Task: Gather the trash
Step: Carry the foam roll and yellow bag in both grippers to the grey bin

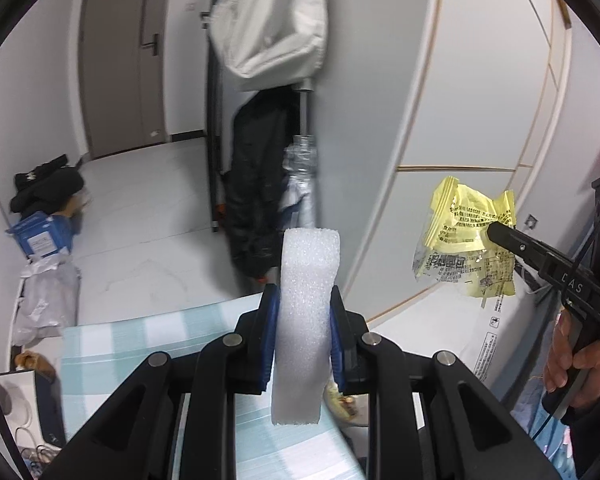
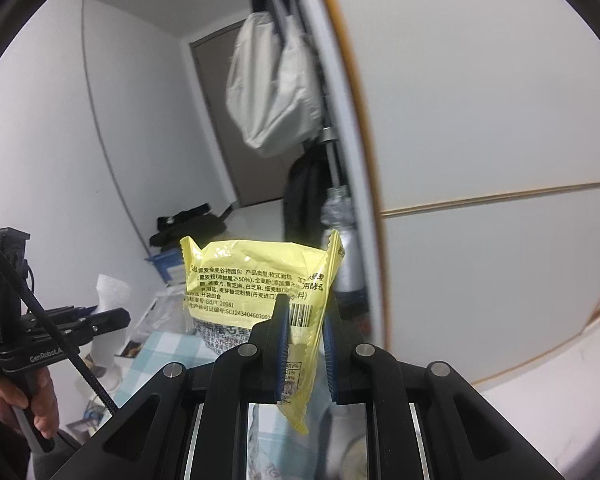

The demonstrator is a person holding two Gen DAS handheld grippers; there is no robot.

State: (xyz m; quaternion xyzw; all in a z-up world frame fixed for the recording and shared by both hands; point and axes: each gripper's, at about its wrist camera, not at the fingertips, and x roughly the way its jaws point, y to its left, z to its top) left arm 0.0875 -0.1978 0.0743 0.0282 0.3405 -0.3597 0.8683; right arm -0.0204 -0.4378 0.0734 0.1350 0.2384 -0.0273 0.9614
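**Inspector:** State of the tools?

**Assistant:** The left gripper (image 1: 303, 320) was pinching a white foam strip (image 1: 306, 312), its long axis upright, running past the jaws toward twelve and six o'clock. The right gripper (image 2: 305, 344) was pinching a yellow wrapper (image 2: 256, 276) by its lower part.

**Inspector:** Their relation?

**Assistant:** From the left tool, the wrapper hung at about two o'clock, well apart. No bin was visible; which hand was nearer one could not be told.
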